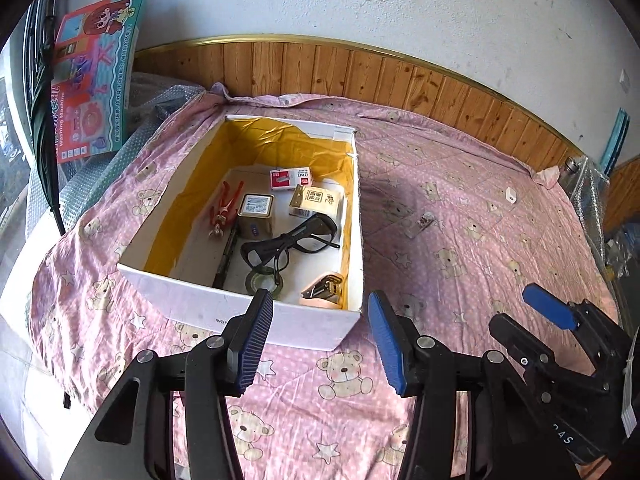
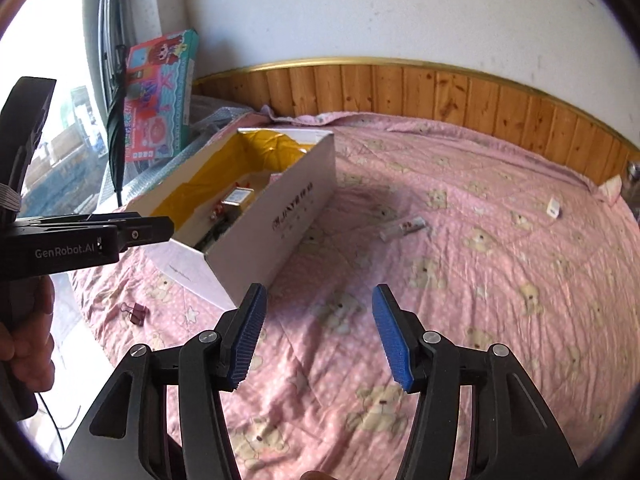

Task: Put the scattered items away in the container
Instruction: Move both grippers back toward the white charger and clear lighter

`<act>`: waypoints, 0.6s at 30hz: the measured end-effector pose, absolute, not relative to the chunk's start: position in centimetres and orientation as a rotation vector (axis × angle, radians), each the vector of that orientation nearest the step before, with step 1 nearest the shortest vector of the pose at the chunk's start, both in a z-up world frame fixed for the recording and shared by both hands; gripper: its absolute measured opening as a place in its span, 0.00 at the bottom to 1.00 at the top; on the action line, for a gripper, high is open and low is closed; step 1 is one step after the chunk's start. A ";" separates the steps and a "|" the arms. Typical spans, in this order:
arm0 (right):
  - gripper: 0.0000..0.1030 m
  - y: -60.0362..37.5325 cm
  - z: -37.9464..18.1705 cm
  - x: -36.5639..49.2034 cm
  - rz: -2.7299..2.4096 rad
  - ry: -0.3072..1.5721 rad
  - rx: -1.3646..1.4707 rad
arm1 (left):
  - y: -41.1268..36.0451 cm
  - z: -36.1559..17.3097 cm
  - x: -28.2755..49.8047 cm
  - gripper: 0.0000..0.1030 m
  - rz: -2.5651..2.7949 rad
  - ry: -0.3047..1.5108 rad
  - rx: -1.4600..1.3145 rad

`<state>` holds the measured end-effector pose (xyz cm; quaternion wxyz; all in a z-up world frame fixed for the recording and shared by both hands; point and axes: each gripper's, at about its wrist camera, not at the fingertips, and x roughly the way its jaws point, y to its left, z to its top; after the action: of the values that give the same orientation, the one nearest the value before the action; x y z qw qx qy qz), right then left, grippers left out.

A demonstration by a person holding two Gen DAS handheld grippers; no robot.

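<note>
Left gripper (image 1: pixel 320 332): black angular frame; ribbed blue pads (image 1: pixel 256 344); round silver screws at the joints.
Right gripper (image 2: pixel 318 334): matched black frame, textured blue pads (image 2: pixel 394 340), silver screws.
Marking: white "GenRobot.AI" lettering ran along the left gripper's side in the right wrist view.
Cable: thin dark lead trailed below the handle.

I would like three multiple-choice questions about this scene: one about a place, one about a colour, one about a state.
1. Where do the glasses lie?
A. inside the box
B. on the bedspread
C. on the floor

2. What colour is the lining of the box?
A. green
B. yellow
C. black

3. How is the left gripper?
A. shut on the glasses
B. shut on nothing
C. open and empty

Answers:
1 A, they rest among the other items between the box walls.
2 B, yellow paper covers the inner walls.
3 C, its blue pads stand apart with nothing between.
</note>
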<state>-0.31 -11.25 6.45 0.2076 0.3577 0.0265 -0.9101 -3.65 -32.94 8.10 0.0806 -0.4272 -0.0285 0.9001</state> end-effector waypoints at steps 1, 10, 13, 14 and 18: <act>0.56 -10.4 6.0 -0.2 -2.543 0.054 1.024 | -32.3 7.8 -3.6 0.51 2.679 -0.070 -1.288; 0.56 -4.5 3.8 -0.3 -2.601 -0.074 1.140 | -27.8 7.1 -3.3 0.51 2.632 0.025 -1.298; 0.56 -2.8 3.0 -1.0 -2.610 -0.117 1.178 | -26.6 6.9 -3.6 0.51 2.619 0.048 -1.300; 0.56 -2.3 2.7 -1.3 -2.609 -0.133 1.190 | -26.3 6.8 -3.7 0.51 2.614 0.053 -1.302; 0.56 0.2 1.5 -2.9 -2.606 -0.201 1.254 | -25.1 6.1 -4.6 0.51 2.590 0.064 -1.327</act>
<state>-2.87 0.22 1.54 0.1210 0.4293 -0.0688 -0.8924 -4.56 -25.10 6.05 0.1150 -0.4527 0.0217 0.8839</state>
